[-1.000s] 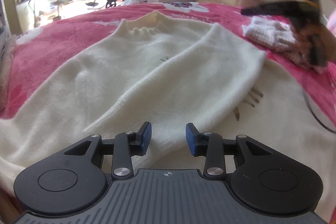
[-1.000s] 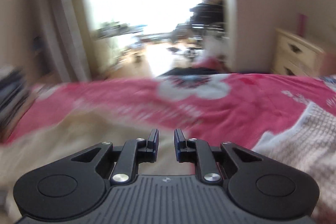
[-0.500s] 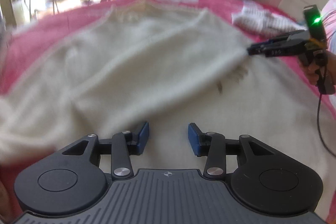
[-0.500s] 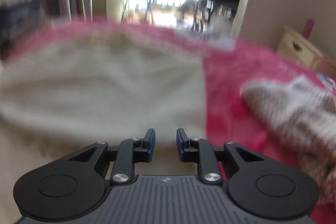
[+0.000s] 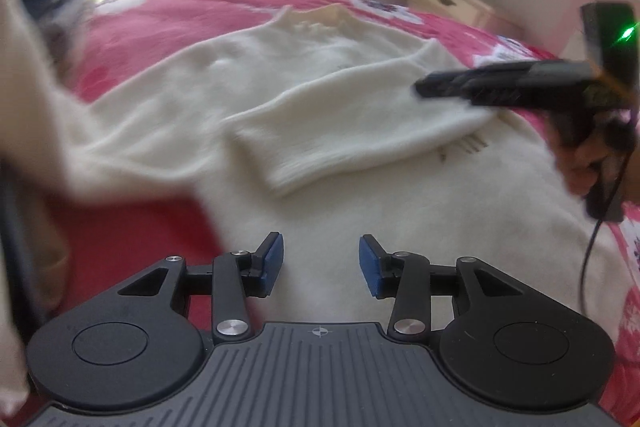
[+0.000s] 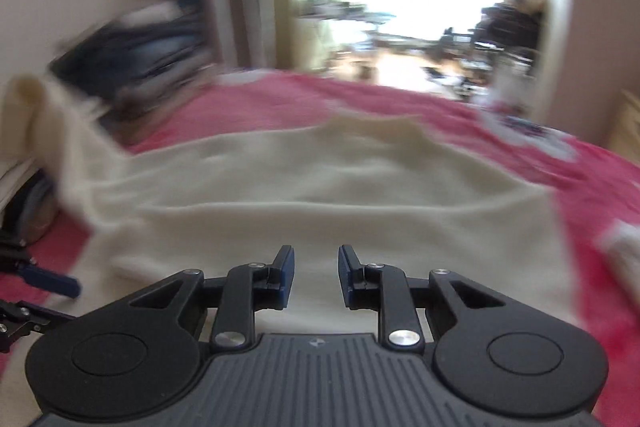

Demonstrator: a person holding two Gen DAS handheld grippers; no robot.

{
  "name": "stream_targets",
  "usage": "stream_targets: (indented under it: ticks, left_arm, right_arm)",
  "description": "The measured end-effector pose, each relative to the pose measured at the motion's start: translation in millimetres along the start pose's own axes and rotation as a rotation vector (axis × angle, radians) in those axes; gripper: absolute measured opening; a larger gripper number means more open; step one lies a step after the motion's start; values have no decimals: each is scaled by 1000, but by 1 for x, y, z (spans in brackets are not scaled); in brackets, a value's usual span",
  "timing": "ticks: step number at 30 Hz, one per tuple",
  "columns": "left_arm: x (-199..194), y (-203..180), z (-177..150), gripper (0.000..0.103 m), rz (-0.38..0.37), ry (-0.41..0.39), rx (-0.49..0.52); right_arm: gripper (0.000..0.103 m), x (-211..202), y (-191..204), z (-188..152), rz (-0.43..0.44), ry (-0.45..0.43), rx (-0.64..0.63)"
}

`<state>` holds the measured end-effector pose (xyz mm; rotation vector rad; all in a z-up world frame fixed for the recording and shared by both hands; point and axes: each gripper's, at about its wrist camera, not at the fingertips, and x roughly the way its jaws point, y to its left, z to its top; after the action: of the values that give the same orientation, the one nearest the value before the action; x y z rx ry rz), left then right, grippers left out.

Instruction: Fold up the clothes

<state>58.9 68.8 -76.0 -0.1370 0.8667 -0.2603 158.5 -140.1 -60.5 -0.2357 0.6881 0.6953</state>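
A cream-white fuzzy knit sweater point(image 5: 320, 99) is lying spread flat on the bed's pink-red floral bedspread point(image 5: 168, 15), its ribbed collar point(image 5: 316, 17) pointing toward the bright doorway at the far side. One sleeve is lying folded across the sweater's body, its ribbed cuff point(image 5: 296, 171) resting on the cream fabric near the sweater's middle, while the sweater's other sleeve is trailing off blurred toward the left edge of the left wrist view. The left gripper point(image 5: 320, 263) is hovering over the sweater's lower part with its blue-padded fingers point(image 5: 272, 259) standing apart and nothing between them. The right gripper point(image 6: 316, 275) is also hovering over the sweater's cream fabric, its jaws opening, the fingers point(image 6: 286, 273) showing a clear gap with no cloth caught in it. In the left wrist view the right gripper point(image 5: 432, 89) is appearing side-on above the sweater's right shoulder area, held by a person's hand point(image 5: 584, 163), with a green light glowing on the device above it and a black cable hanging below. Beyond the sweater, a cream bedside dresser point(image 5: 448, 1) is standing against the wall, and a dark blurred pile of clothing point(image 6: 132, 67) is sitting past the sweater's left side.
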Motion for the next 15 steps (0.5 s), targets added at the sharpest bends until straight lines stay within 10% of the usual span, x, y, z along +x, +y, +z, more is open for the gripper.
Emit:
stream_targets:
  ticks: [6,15]
  left_arm:
    - [-12,11,-11,42,36,-7,0]
    - [-11,16,-22,42,0,-18,0]
  right_arm:
    - [32,37,39,18,-5,115,-114]
    - [55,-21,186,109,244,-246,-739]
